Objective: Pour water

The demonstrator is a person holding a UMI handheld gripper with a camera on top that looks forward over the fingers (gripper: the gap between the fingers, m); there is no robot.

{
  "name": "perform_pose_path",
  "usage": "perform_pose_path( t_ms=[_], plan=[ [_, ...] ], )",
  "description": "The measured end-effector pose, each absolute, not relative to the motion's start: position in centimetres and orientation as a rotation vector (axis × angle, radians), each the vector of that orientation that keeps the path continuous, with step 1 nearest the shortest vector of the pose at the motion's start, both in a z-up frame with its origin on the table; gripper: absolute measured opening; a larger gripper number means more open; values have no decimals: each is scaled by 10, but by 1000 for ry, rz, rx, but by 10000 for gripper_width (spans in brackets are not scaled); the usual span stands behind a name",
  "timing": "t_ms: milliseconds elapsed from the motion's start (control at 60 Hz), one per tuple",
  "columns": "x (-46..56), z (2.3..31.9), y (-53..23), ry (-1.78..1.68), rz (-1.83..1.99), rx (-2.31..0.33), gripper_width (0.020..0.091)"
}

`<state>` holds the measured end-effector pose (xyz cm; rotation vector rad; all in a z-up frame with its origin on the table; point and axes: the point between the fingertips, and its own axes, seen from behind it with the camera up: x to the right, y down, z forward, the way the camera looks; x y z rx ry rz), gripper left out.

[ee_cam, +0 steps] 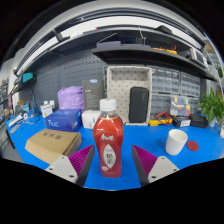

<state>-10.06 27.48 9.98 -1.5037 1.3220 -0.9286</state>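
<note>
Gripper (pixel 111 160): open, its 2 fingers spread to either side of the bottle, magenta pads (pixel 82 158) facing inward, a gap visible on each side.
Bottle (pixel 108 140): upright on the table between the fingers, red drink inside, white cap on, label with a figure facing the camera; resting on its own base, not pressed by either pad.
Table (pixel 160 143): blue top, carrying everything named here.
White cup (pixel 176 141): upright, right of the bottle and a little farther off, well apart from the right finger.
Cardboard box (pixel 53 145): lying flat, left of the bottle, just beyond the left finger.
Blue carton (pixel 63 120): farther back on the left, behind the cardboard box, white lettering on its side.
Purple bag (pixel 71 97): on top of or directly behind the blue carton, cannot tell which.
White basket (pixel 128 94): far centre, perforated walls, a dark flat object (pixel 138 104) leaning in front.
Green plant (pixel 213 105): far right.
</note>
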Motion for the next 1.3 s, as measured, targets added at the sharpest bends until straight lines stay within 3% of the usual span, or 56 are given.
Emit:
perform_pose_path(
  t_ms=[117, 250, 267, 317, 450, 483, 500, 533, 917, 1300],
  plan=[
    [-76, 100, 283, 1313, -945, -1472, 746],
    [-56, 89, 289, 1301, -958, -1470, 673],
    [-55, 87, 290, 1299, -958, -1471, 571],
    [-53, 81, 288, 1308, -968, -1485, 465],
    [-53, 85, 289, 1272, -985, -1457, 355],
    [-52, 85, 288, 1261, -999, -1462, 362],
    [-52, 85, 289, 1258, -998, -1462, 316],
    [-51, 85, 289, 1258, -1000, -1457, 290],
    [-40, 86, 272, 1349, -763, -1341, 286],
    [-2, 135, 207, 1657, -99, -576, 284]
  ],
)
